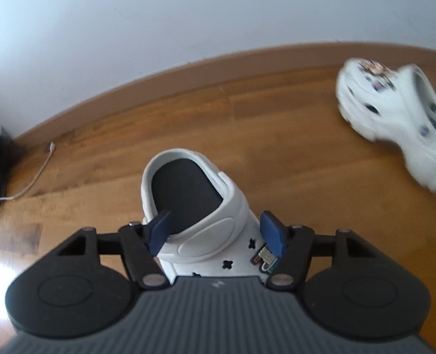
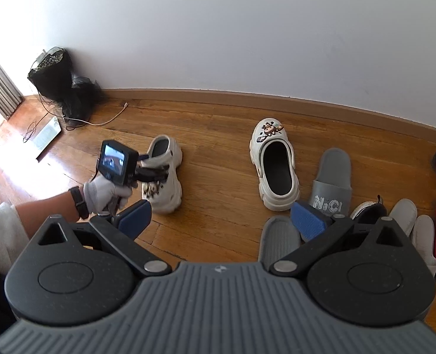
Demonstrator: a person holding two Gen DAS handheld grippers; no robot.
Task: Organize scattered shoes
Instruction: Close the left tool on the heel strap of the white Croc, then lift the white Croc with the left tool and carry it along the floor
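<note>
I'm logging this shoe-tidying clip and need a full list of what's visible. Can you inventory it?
white clog: 1, white with dark insole, on the floor between the left tool's pads
second white clog: 1, white with charms, on the floor near the slippers
grey slippers: 2, grey, one marked NiCi, by the second clog
other shoes: several, black, pale grey and red, at the right edge
cable: 1, pale, along the floor by the wall
black bundle: 1, in the corner
wooden floor: brown
wall: white
left tool: closed around the clog's upper, held in a gloved hand
right tool: open, empty
</note>
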